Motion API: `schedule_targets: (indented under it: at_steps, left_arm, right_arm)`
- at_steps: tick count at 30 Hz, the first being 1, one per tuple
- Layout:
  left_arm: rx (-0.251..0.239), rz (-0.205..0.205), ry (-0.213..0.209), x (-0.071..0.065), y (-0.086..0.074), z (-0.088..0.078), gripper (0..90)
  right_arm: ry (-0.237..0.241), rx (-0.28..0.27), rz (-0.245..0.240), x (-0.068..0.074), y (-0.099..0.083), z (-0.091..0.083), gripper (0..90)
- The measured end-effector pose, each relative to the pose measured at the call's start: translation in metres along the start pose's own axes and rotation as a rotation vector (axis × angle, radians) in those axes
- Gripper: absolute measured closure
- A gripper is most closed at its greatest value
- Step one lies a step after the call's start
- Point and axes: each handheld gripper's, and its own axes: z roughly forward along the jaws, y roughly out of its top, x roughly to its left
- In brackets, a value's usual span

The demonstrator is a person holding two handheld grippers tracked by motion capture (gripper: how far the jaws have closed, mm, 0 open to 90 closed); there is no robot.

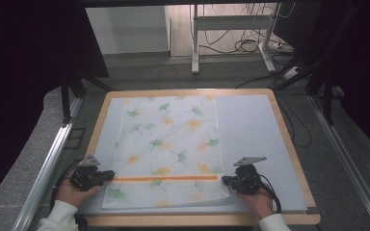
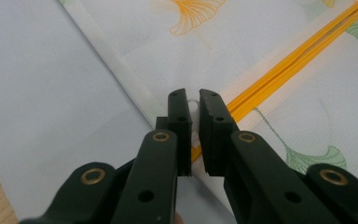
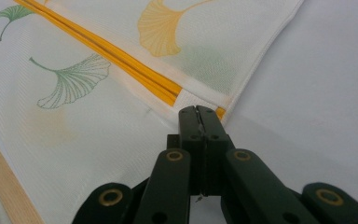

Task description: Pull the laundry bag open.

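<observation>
White mesh bag (image 1: 166,149) printed with ginkgo leaves lies flat at table centre. My left gripper (image 1: 110,175), at eight o'clock, pinches the white zipper pull (image 2: 193,105); my right gripper (image 1: 225,180), at four o'clock, clamps the orange zipper (image 1: 166,178) end. Uneven pulling could bunch the mesh, I judge.

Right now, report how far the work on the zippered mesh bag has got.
Done: the mesh bag lies flat on the table, and its orange zipper looks closed along its length. In hand: the left gripper pinches the white zipper pull; the right gripper clamps the opposite end. Left: any sliding of the pull.
</observation>
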Motion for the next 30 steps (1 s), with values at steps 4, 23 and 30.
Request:
schedule_targets:
  at_steps: [4, 23, 30]
  left_arm:
    - [-0.006, -0.005, -0.004, 0.001, 0.000, 0.000, 84.1]
    - [-0.212, -0.037, 0.037, -0.005, 0.008, -0.015, 59.8]
    - [-0.218, -0.020, 0.056, -0.012, 0.017, -0.007, 52.4]
  right_arm:
    - [-0.002, 0.001, -0.001, 0.001, 0.000, 0.000, 89.5]
    - [-0.012, -0.117, -0.033, 0.001, 0.004, -0.015, 88.3]
    - [-0.073, -0.184, -0.058, -0.004, 0.006, -0.020, 67.7]
